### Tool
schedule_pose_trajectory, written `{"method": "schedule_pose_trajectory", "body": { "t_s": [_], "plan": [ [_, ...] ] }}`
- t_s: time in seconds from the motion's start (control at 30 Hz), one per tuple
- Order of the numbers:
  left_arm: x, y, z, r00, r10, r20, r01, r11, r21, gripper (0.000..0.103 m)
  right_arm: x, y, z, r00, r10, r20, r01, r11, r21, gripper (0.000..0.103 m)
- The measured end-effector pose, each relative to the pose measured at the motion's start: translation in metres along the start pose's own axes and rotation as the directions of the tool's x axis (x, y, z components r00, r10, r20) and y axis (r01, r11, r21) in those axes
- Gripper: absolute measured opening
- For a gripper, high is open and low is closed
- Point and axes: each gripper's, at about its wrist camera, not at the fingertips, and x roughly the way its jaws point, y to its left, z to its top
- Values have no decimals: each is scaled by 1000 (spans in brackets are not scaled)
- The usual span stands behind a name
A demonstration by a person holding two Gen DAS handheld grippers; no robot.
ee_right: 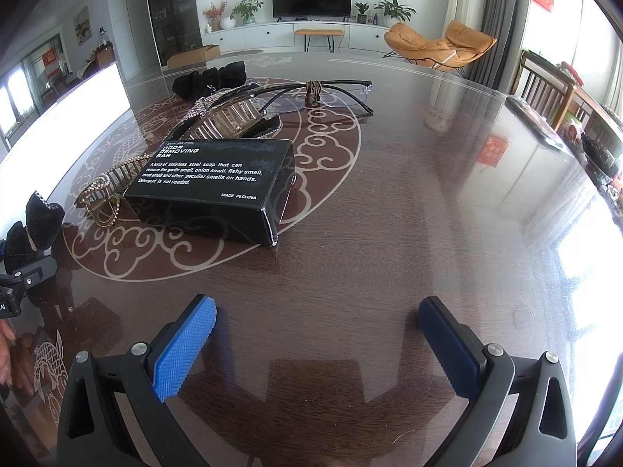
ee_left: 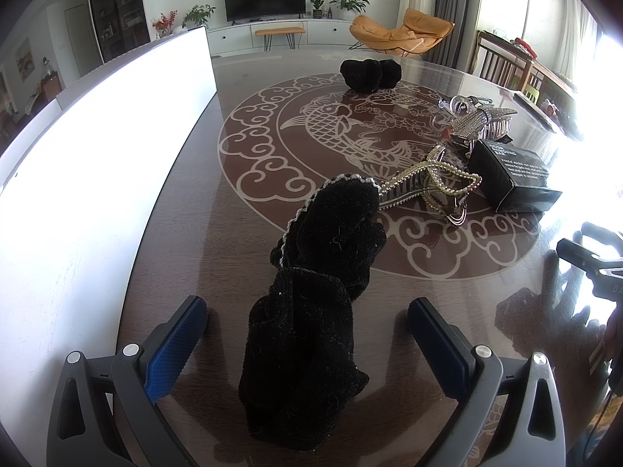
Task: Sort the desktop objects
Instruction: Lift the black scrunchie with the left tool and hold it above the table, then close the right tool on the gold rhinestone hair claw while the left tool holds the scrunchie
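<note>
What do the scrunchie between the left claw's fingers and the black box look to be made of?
Scrunchie: apparently black velvet, going by its matte, fuzzy, light-absorbing pile, with pale beaded trim along one edge. Box: probably printed cardboard, semi-matte black with creased, whitened corners.

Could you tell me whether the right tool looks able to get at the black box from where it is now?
Probably yes. The right tool is open and empty, and only bare table lies between it and the black box. The hair clips sit behind the box, not in the way.
</note>
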Motion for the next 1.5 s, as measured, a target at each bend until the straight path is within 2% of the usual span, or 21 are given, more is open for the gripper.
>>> {"method": "schedule_pose_trajectory", "body": {
  "t_s": [0.13,0.17,0.2,0.23,0.3,0.4,0.53,0.57,0.63,0.7,0.77,0.87,0.93,1.07,1.1,1.17,1.2,1.3,1.5],
  "plan": [
    [0,2,2,1000,-7,-25,8,1000,16,103,0,0,0,1000,0,0,0,1000,0,103],
    [-2,5,1,1000,-1,-11,1,1000,3,96,0,0,0,1000,0,0,0,1000,0,103],
    [-6,8,0,1000,7,16,-7,1000,-9,72,0,0,0,1000,0,0,0,1000,0,103],
    [-10,11,0,999,10,35,-10,1000,-16,60,0,0,0,1000,0,0,0,1000,0,103],
    [-14,17,-2,999,10,47,-9,999,-37,29,0,0,0,1000,0,0,0,1000,0,103],
    [-19,26,-11,997,-27,67,32,996,-78,29,0,0,0,1000,0,0,0,1000,0,103],
    [-25,23,-21,996,-7,85,13,997,-76,29,-1,-1,0,1000,19,1,-19,1000,-4,103],
    [-25,24,-21,996,-7,88,14,997,-80,29,-6,2,-1,999,51,7,-51,999,-16,101],
    [-25,25,-21,996,-12,94,20,996,-92,29,-29,22,-5,988,134,74,-129,989,-69,98],
    [-24,25,-20,995,-13,95,22,995,-99,29,-55,57,-4,956,261,133,-235,955,-184,97],
    [-24,25,-21,995,-15,97,25,995,-101,29,-62,96,5,936,332,122,-288,915,-282,97],
    [-25,29,-22,994,-26,103,38,992,-119,29,-41,136,28,924,378,51,-346,887,-305,85],
    [-26,32,-22,993,-40,107,54,990,-133,29,-21,151,41,923,383,23,-358,881,-308,80],
    [-25,33,-22,993,-43,109,57,989,-135,29,14,163,61,944,328,-30,-323,901,-289,73],
    [-25,32,-22,993,-42,109,56,989,-134,29,19,164,63,946,321,-38,-318,902,-292,68],
    [-25,33,-23,993,-45,110,59,989,-136,29,27,164,65,948,312,-62,-316,898,-307,51],
    [-25,33,-22,993,-49,110,64,988,-138,29,30,164,67,951,301,-69,-308,899,-312,33],
    [-26,36,-23,991,-71,116,89,984,-152,29,28,157,69,954,295,-61,-299,901,-314,32],
    [-28,40,-22,987,-110,119,128,979,-161,29,-6,133,67,941,338,-16,-333,915,-229,32]
  ]
}}
